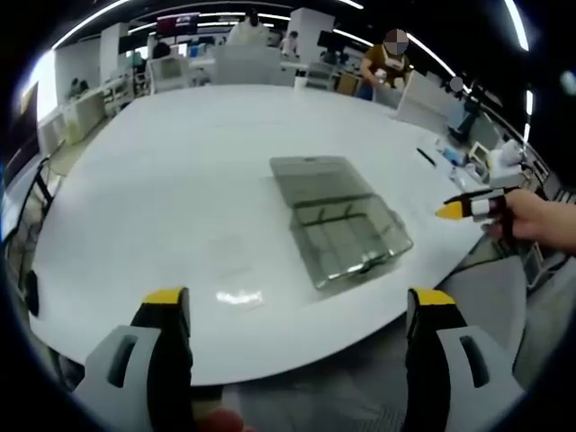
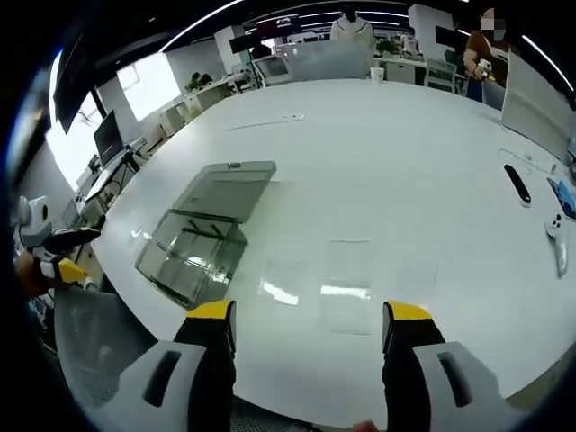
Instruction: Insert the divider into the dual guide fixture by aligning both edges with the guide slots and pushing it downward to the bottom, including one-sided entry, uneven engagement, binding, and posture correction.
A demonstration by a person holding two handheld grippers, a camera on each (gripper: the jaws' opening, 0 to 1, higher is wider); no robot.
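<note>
The left tongs [image 1: 300,310] hang wide apart and empty over the near edge of the white table [image 1: 180,180]; the right tongs [image 2: 309,324] likewise gape wide, holding nothing; the clear box-like fixture [image 1: 340,219] lies on the table, lid flat at its far side; clear divider sheets [image 2: 346,292] lie just beyond the right tongs.

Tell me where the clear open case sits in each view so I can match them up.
Left gripper view: the clear case lies right of centre on the white table, lid open toward the far side.
Right gripper view: the case lies left of centre, near the table's left edge.
Shared landmark: the faint clear sheets on the table beside the case.
</note>
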